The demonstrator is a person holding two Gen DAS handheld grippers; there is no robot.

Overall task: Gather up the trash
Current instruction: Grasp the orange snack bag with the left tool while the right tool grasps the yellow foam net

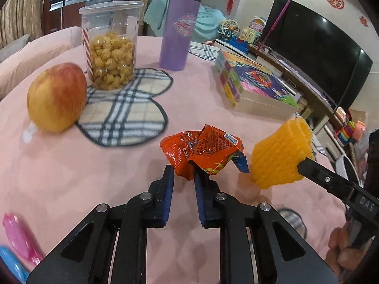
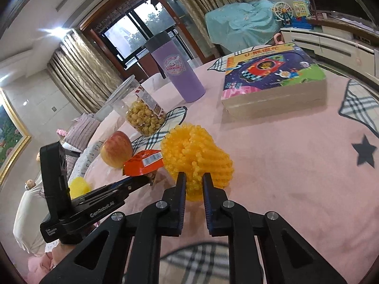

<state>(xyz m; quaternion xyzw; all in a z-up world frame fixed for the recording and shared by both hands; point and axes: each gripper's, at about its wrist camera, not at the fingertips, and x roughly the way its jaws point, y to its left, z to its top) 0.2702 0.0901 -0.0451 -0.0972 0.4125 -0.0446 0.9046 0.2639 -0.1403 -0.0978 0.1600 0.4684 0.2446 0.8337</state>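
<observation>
Carrying both pieces of trash at once, we keep each claw clenched on its load: the left claw [image 1: 184, 176] pinches the lower corner of the crumpled orange wrapper [image 1: 203, 150], and the right claw [image 2: 194, 179] grips the base of the yellow foam fruit net [image 2: 197, 157]. Both loads appear lifted just clear of the pink desk [image 1: 71, 172], near its front part and just beside each other. To do this step well, we judge that a firm, steady squeeze matters most, since the wrapper hangs from one thin fold and the net is soft and springy. No bin shows in either view, so we cannot tell where to carry them. Ahead stand the apple [image 1: 56, 97], the popcorn jar [image 1: 110, 45], the purple tumbler [image 1: 180, 28] and the picture book [image 2: 274, 82]; open room lies toward us and along the desk's near edge.
</observation>
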